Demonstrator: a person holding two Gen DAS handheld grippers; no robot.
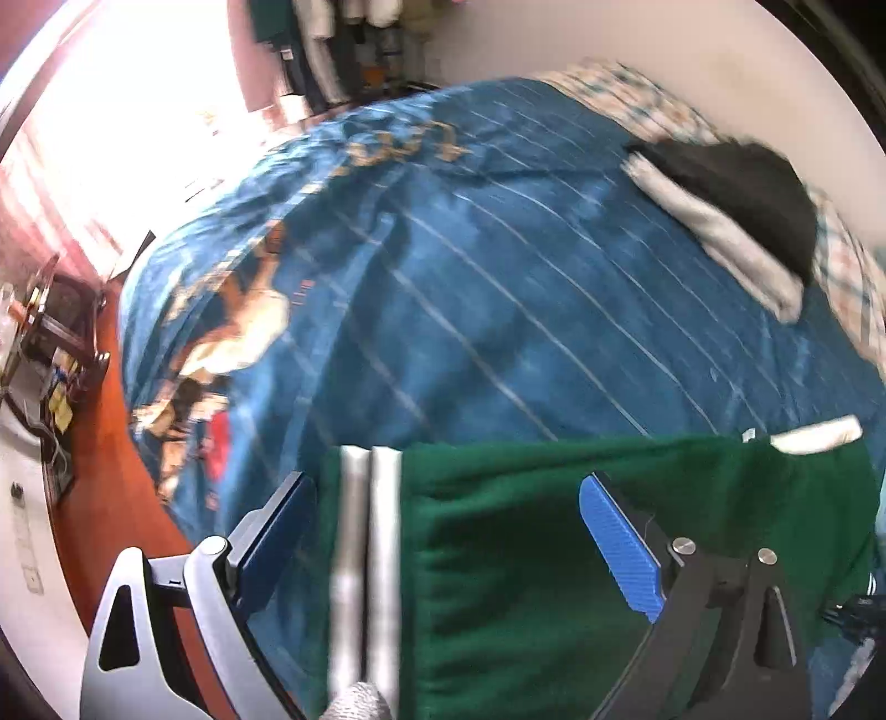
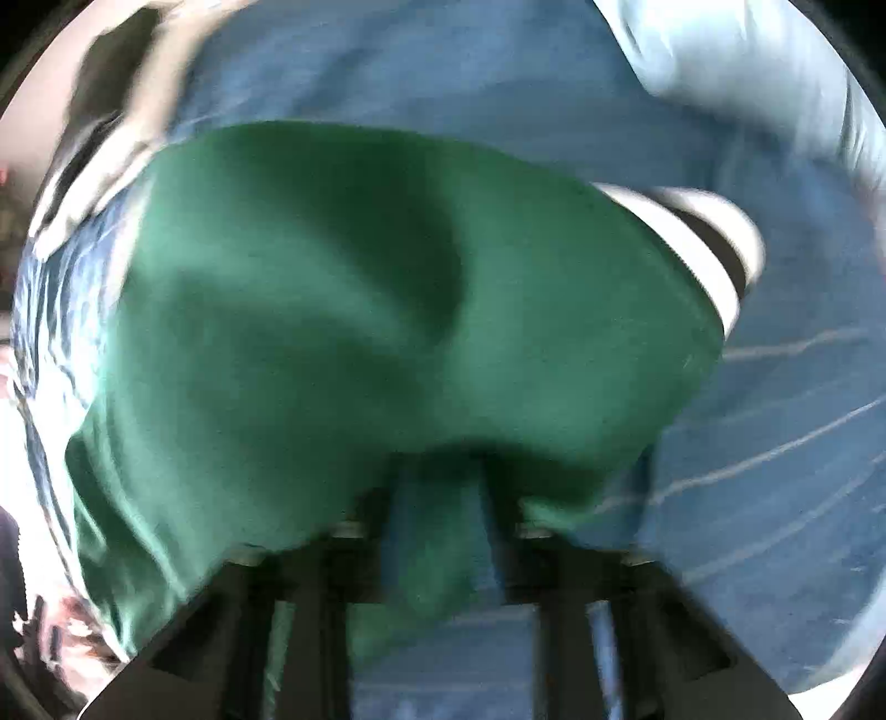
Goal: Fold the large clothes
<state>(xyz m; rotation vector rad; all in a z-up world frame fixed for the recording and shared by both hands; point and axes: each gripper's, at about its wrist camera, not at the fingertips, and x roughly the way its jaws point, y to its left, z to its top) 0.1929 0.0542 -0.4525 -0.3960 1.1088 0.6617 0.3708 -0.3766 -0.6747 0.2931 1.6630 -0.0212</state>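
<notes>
A green garment [image 1: 526, 554] with two white side stripes [image 1: 365, 554] lies on a blue bedspread [image 1: 498, 277]. My left gripper [image 1: 443, 531] is open just above it, one blue pad [image 1: 620, 548] over the green cloth and the other pad [image 1: 277, 537] left of the stripes. In the blurred right wrist view the green garment [image 2: 387, 332] drapes over my right gripper [image 2: 437, 471], hiding the fingertips. A white and black cuff [image 2: 714, 243] shows at its right edge.
A folded pile of black and white clothes [image 1: 736, 205] lies at the far right of the bed. A red floor [image 1: 111, 443] and a cluttered shelf [image 1: 50, 343] lie to the left. Clothes hang on a rack [image 1: 332, 44] at the back.
</notes>
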